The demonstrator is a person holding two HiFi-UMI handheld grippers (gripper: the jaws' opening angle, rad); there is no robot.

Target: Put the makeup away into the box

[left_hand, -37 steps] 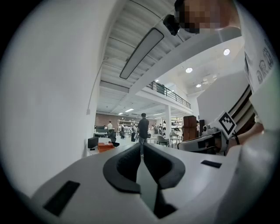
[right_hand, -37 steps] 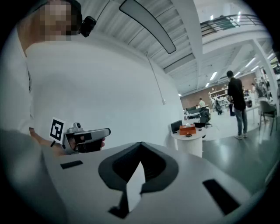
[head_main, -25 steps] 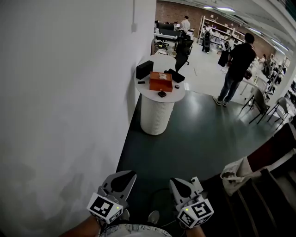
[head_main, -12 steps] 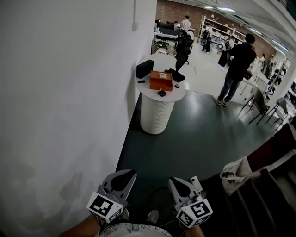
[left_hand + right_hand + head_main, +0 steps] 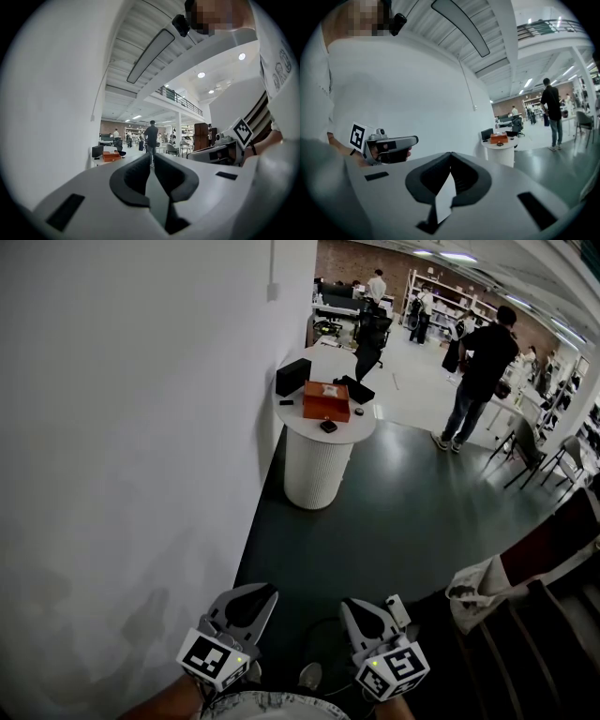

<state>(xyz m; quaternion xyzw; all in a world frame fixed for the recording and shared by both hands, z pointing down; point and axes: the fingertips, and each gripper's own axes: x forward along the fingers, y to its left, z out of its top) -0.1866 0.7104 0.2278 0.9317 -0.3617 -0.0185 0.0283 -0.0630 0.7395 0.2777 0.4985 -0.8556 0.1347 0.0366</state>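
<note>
An orange box (image 5: 325, 400) sits on a round white table (image 5: 319, 460) far ahead by the white wall. Small dark makeup items (image 5: 328, 427) lie beside it, and a black case (image 5: 292, 378) stands behind it. Both grippers are held low, close to the person's body and far from the table. My left gripper (image 5: 255, 591) is shut with nothing between its jaws. My right gripper (image 5: 358, 604) is also shut and empty. The left gripper view shows the orange box (image 5: 111, 157) small in the distance. The right gripper view shows the box (image 5: 498, 138) and the left gripper (image 5: 389, 145) beside me.
A white wall (image 5: 131, 446) runs along the left. Dark green floor (image 5: 403, 521) lies between me and the table. A person in black (image 5: 478, 371) stands past the table, with chairs (image 5: 525, 451) at the right. A pale cloth (image 5: 478, 587) hangs over dark furniture at lower right.
Both grippers keep their place, shut. The standing person in black has shifted slightly.
</note>
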